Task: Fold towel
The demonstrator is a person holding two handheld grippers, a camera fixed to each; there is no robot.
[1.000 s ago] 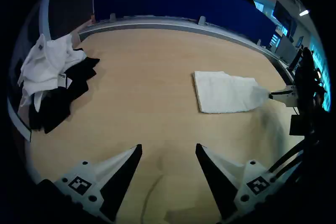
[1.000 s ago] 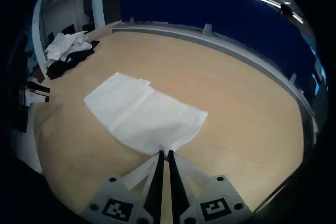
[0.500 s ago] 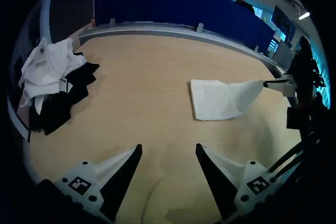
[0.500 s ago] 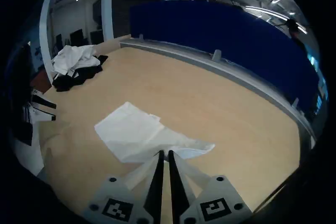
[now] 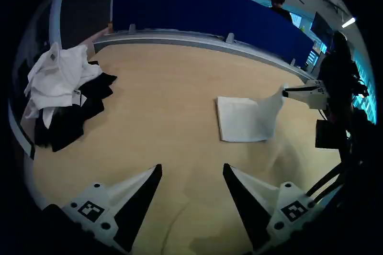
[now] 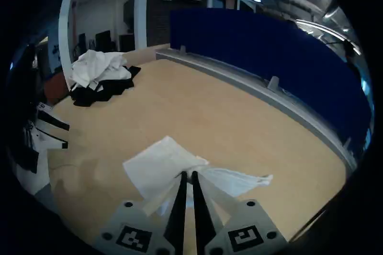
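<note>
— Risen further since a second ago, that right corner of the towel, and carried leftward over the flat part. Same from the left gripper view?
— Yes. Left to right there: heap of white and black clothes at the far left edge of the table, well apart from everything else; then bare wood; then the towel, right of centre, left part lying flat, right corner pulled up off the surface.
— And holding that corner?
— Right gripper, reaching in from the right, fingers pinched together on the cloth. Dark-clothed person just behind it.
— Left gripper?
— Low in the foreground, jaws spread wide, nothing between them, well short of the towel.
— And from the right gripper view?
— Left to right again: left gripper at the far left edge; heap of clothes beyond it, up the table; towel right at the tips of the right gripper, one layer doubled over the flat part, a loose flap trailing off to the right of the closed fingers. Blue partition along the far side of the table.
</note>
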